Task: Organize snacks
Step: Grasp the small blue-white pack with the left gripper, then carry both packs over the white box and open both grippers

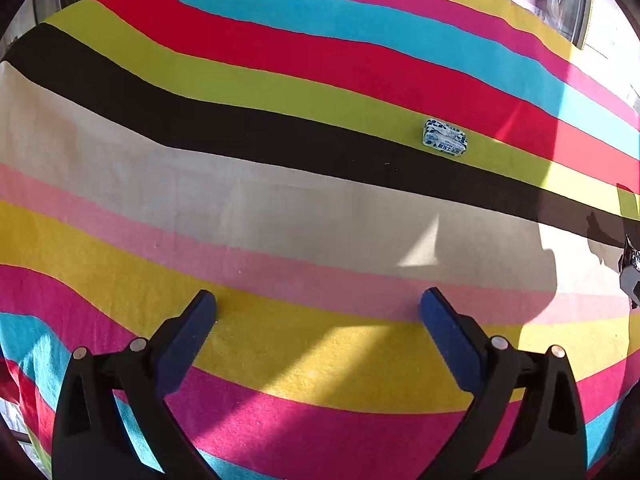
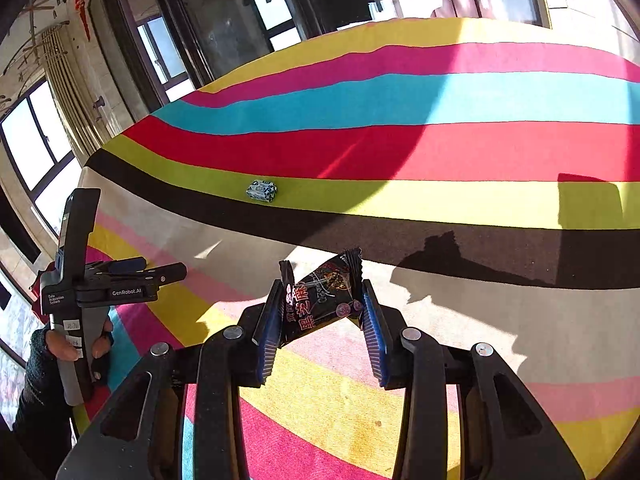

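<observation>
A black snack packet (image 2: 325,300) with red and white print is pinched between the blue pads of my right gripper (image 2: 321,286), lifted a little above the striped tablecloth (image 2: 440,152). A small blue-and-white wrapped snack (image 1: 445,139) lies alone on the lime-green stripe, far ahead of both grippers, and shows in the right wrist view too (image 2: 261,191). My left gripper (image 1: 318,300) hangs open over the yellow and pink stripes with nothing between its fingers. In the right wrist view it (image 2: 160,270) is seen side-on at the left, held by a hand (image 2: 76,350) in a dark sleeve.
The tablecloth drops off at the table's far and left edges (image 2: 96,160). Windows and a dark door frame (image 2: 200,32) stand beyond. Sunlight and hard shadows fall across the cloth. A dark shiny shape (image 1: 631,264) pokes in at the right edge of the left wrist view.
</observation>
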Tool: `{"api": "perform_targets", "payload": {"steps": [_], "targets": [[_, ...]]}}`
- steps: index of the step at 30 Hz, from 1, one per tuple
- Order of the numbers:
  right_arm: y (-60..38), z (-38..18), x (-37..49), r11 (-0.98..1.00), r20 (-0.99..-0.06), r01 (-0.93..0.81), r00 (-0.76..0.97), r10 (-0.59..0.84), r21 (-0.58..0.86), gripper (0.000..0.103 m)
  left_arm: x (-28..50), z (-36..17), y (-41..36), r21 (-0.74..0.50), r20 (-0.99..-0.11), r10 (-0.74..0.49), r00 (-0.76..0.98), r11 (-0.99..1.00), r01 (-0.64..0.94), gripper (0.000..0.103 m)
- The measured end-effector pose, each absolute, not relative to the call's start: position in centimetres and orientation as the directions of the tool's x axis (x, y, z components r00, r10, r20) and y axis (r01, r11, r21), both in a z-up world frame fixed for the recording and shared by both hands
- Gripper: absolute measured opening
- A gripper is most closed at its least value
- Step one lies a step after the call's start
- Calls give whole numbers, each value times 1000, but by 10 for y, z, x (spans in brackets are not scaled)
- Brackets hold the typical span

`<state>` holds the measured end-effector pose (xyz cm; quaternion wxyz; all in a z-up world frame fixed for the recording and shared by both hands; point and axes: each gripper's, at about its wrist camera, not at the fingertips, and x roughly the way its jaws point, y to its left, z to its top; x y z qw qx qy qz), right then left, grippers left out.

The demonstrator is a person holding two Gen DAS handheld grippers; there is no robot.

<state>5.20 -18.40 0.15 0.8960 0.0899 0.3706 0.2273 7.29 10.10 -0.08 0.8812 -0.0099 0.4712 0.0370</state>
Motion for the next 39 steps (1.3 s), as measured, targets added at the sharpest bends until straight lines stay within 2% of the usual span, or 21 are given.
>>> {"api": "perform_targets", "payload": {"steps": [4, 8, 13, 15, 16, 18, 19, 20, 25, 39], "targets": [[-176, 5, 51, 889, -634, -349, 624, 456, 296, 38, 97, 0, 84, 27, -835, 61, 546, 997, -72, 102], [-182, 6, 50, 888, -623, -329, 632, 461, 322, 39, 133, 3, 43, 140, -807, 128, 577, 990, -24, 102], [-183, 4, 50, 886, -626, -322, 628, 463, 332, 41, 173, 3, 14, 186, -796, 132, 591, 982, 32, 102], [-181, 5, 50, 889, -630, -325, 627, 458, 323, 41, 181, 3, 10, 187, -793, 117, 598, 981, 56, 96], [-180, 4, 50, 889, -631, -325, 626, 458, 322, 41, 183, 3, 10, 173, -794, 98, 600, 983, 69, 89], [-180, 4, 50, 889, -632, -325, 624, 459, 324, 41, 185, 4, 16, 65, -802, -31, 597, 988, 138, 63], [-180, 4, 50, 888, -632, -325, 624, 459, 324, 41, 184, 5, 21, 2, -797, -95, 596, 987, 160, 45], [-181, 4, 49, 889, -631, -324, 626, 459, 325, 41, 182, 5, 24, -12, -794, -106, 599, 987, 158, 34], [-182, 4, 48, 885, -626, -327, 626, 465, 331, 41, 153, 9, 42, -35, -773, -128, 621, 986, 161, 34], [-186, 4, 47, 872, -606, -342, 626, 490, 352, 40, 6, 28, 87, -58, -669, -117, 734, 993, 106, 34]]}}
